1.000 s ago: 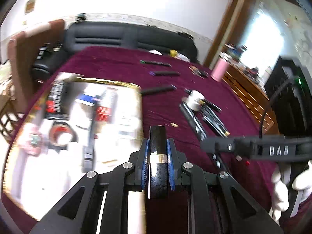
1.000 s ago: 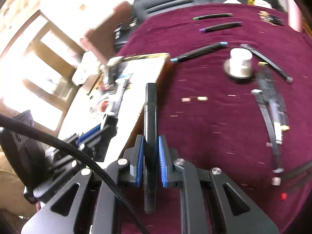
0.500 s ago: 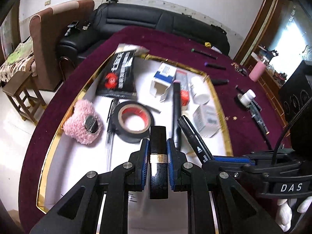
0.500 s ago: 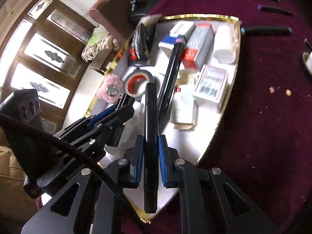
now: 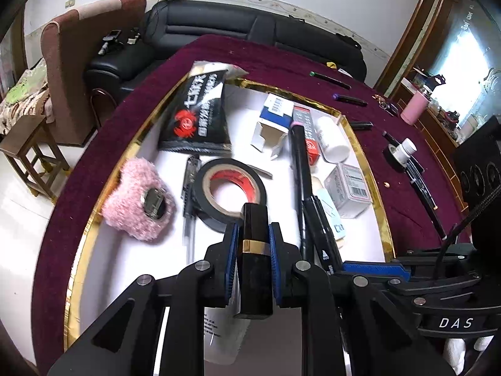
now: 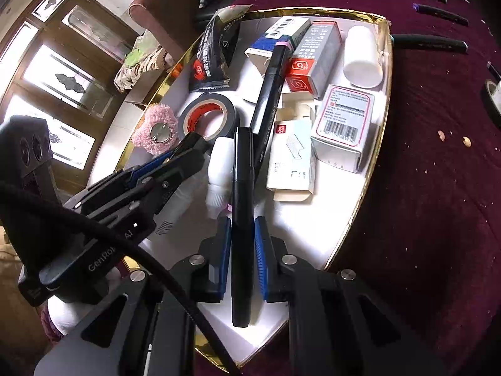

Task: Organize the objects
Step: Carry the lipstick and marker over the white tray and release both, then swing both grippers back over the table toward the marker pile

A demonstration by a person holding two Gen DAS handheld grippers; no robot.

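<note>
With the left gripper (image 5: 250, 250) clenched on a black tube (image 5: 254, 260) and the right gripper (image 6: 242, 244) clenched on a black marker (image 6: 241, 219), both over the crowded tray (image 5: 94, 219), releasing either one risks it rolling onto the tape roll (image 5: 230, 192) ahead of the fingers.

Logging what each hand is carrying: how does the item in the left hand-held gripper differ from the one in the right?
The black tube in the left hand-held gripper is short, thick and gold-banded; the black marker in the right hand-held gripper is long, slim and plain. Both are black, pointing forward over the white tray.

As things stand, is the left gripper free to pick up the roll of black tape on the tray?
Probably not: the left gripper is shut on a black tube, though the tape roll lies uncovered just ahead.
</note>
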